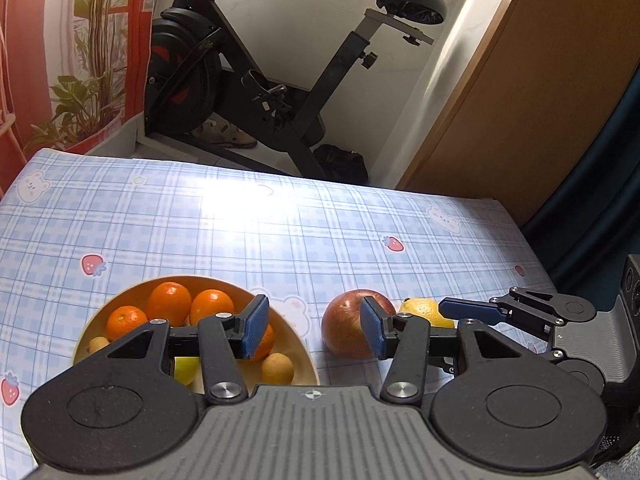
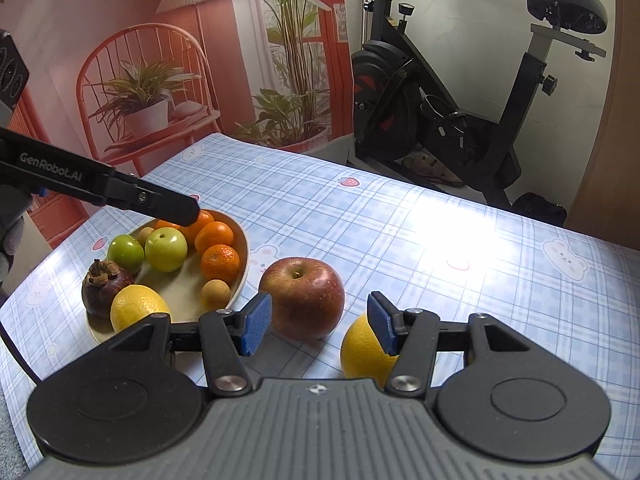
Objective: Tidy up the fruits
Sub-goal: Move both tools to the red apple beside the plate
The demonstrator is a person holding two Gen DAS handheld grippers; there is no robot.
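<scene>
my right tongs (image 2: 319, 328) are spread and hold nothing. the red apple (image 2: 303, 297) sits on the table (image 2: 440, 248) right in front of them, a bit to their left, just beside the bowl (image 2: 243, 256). the loose lemon (image 2: 366, 350) lies under their right finger. my left tongs (image 1: 316, 330) are spread and empty too, over the bowl's edge. i think the right tongs are nearer the apple.
</scene>
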